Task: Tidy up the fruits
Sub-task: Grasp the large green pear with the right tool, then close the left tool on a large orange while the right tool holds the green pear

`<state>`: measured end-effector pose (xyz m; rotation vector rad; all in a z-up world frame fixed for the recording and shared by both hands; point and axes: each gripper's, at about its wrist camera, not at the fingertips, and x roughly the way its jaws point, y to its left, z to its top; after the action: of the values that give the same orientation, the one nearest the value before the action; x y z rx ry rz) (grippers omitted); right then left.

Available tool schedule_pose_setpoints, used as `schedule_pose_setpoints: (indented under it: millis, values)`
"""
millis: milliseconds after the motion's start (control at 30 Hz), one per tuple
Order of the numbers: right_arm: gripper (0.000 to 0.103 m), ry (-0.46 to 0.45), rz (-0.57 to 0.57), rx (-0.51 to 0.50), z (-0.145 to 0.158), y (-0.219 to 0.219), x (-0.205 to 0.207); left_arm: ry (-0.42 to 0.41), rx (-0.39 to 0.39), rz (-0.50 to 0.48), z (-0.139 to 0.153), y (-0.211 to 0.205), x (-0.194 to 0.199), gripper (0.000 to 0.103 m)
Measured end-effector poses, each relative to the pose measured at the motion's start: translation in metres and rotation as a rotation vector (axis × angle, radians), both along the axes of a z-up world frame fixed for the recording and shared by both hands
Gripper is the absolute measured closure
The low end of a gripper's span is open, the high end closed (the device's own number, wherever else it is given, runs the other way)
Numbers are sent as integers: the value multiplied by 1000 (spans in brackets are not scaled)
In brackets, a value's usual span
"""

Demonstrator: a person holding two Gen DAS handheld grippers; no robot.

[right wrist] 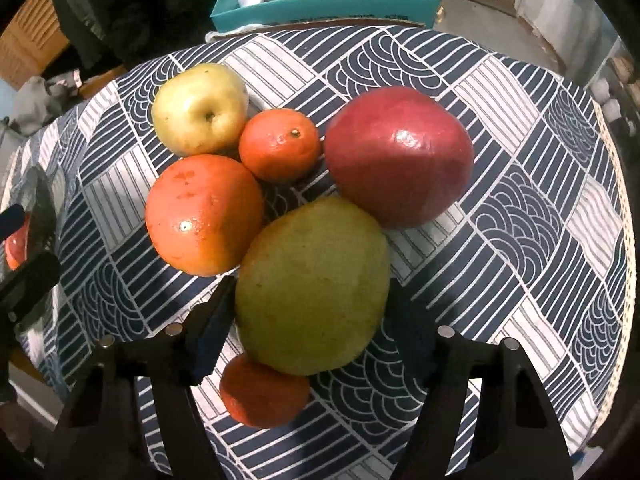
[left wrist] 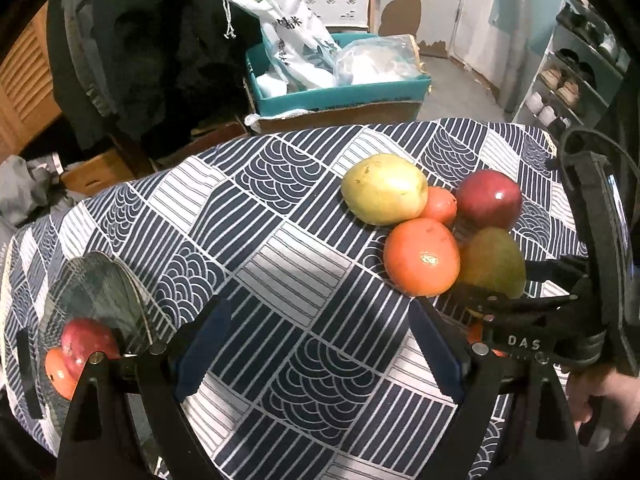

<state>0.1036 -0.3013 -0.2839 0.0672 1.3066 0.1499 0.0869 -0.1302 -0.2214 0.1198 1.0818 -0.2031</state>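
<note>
Several fruits sit clustered on the patterned tablecloth point(right wrist: 520, 208): a yellow-green apple point(right wrist: 200, 108), a small mandarin point(right wrist: 280, 144), a big red fruit point(right wrist: 400, 156), a large orange point(right wrist: 204, 216), a green mango point(right wrist: 312, 284) and a second small orange point(right wrist: 260, 392) under my wrist. My right gripper point(right wrist: 312, 288) points steeply down with both fingers against the mango's sides. The left wrist view shows the same cluster at right, with the apple point(left wrist: 384, 188), the orange point(left wrist: 420, 256) and the right gripper point(left wrist: 516, 280) on the mango point(left wrist: 494, 256). My left gripper point(left wrist: 320, 312) stands open over bare cloth, left of the fruit.
Beyond the table's far edge is a teal box point(left wrist: 340, 94) stuffed with white bags. A shoe rack point(left wrist: 568, 80) stands at the right and a dark garment hangs at the back left. A hand point(left wrist: 600, 396) holds the right gripper's handle.
</note>
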Motion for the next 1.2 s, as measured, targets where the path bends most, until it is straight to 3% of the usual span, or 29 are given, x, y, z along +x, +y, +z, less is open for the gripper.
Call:
schedule_pose_setpoints:
  millis: [333, 567, 900, 1200]
  values:
    - [31, -56, 3, -39, 10, -5, -13, 41, -44, -22, -7, -20, 0, 12]
    - [31, -82, -52, -49, 17, -27, -20, 53, -24, -73, -13, -43, 7, 12]
    - [31, -106, -134, -73, 23, -59, -22, 109, -89, -60, -31, -64, 25, 12]
    - [31, -98, -168, -80, 17, -75, -22, 153, -74, -55, -52, -81, 39, 12]
